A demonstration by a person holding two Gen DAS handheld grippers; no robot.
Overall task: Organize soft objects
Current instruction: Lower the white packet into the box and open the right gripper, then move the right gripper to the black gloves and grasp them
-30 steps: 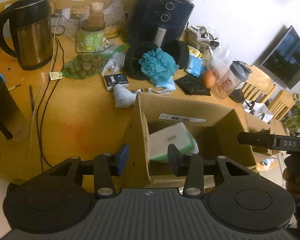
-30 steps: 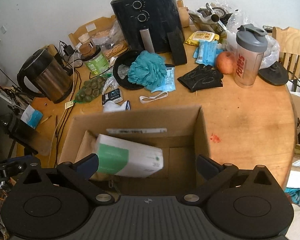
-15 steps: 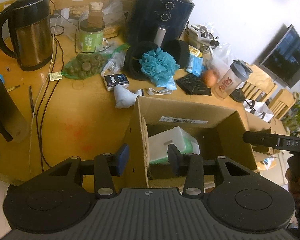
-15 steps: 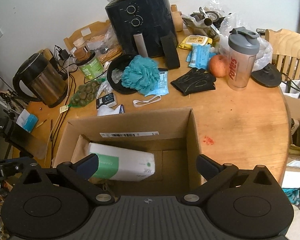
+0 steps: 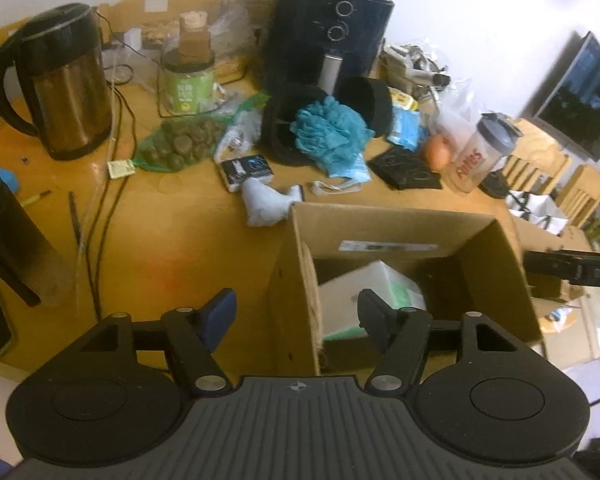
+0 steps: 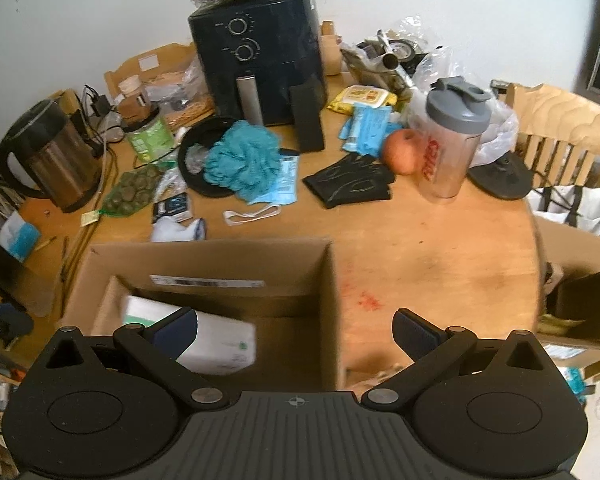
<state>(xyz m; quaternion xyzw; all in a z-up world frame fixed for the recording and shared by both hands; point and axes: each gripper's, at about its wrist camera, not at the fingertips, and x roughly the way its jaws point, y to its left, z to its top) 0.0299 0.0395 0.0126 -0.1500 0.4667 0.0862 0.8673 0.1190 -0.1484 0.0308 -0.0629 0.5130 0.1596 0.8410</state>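
On the round wooden tabletop [image 6: 440, 248] we see the open brown cardboard box [image 6: 204, 260] holding the white-and-green soft pack [image 6: 220, 340], our left gripper [image 5: 296, 312] opening astride the box wall, our right gripper [image 6: 296, 332] wide, gripping nothing.

An open brown cardboard box [image 6: 204, 264] stands on the round wooden tabletop [image 6: 440, 248], with a white-and-green soft pack [image 6: 220, 340] inside it. Behind the box lie a crumpled white cloth [image 6: 176, 232], a teal mesh bath pouf [image 6: 242, 156] and flat black gloves [image 6: 350, 184].
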